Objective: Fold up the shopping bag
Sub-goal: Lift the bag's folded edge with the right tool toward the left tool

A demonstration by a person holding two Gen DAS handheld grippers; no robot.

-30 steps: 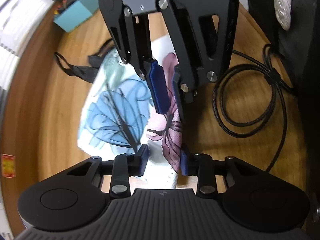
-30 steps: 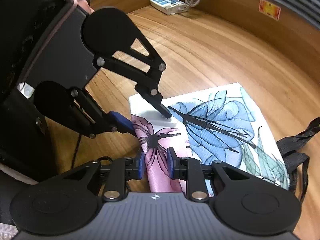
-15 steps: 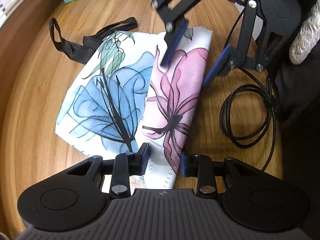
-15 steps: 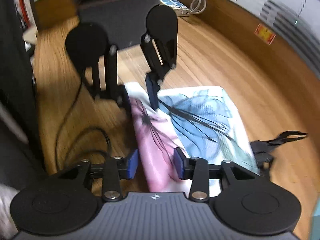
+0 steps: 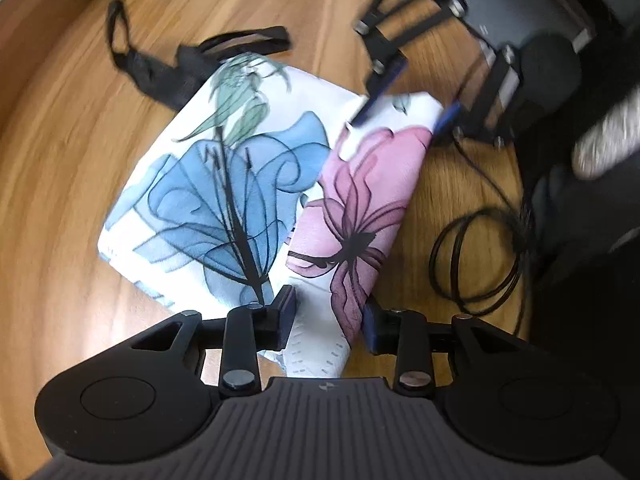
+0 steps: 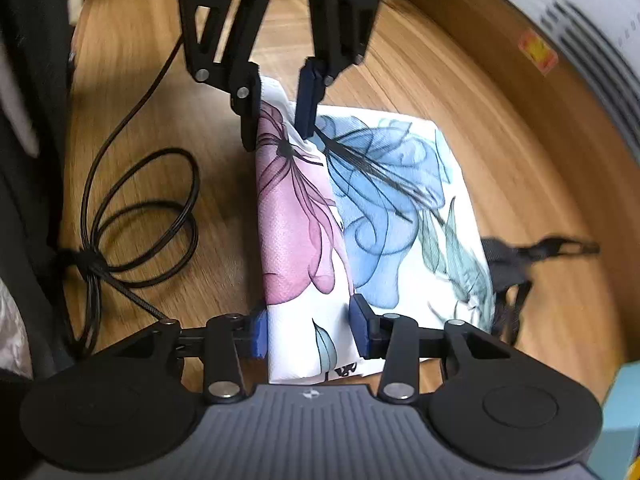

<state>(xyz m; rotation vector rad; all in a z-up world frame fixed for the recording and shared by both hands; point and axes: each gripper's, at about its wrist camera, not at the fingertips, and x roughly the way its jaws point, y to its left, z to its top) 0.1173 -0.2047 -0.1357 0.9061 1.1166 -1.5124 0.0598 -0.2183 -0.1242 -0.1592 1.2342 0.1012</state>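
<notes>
The white fabric shopping bag printed with a blue flower and a pink flower lies flat on the wooden desk, its pink side folded over into a long strip and its black strap handles trailing off one end. The left gripper and the right gripper straddle opposite ends of that pink strip; the left jaws have just been opening, the right closing, and neither pair presses the cloth. A coiled black cable lies beside the bag.
</notes>
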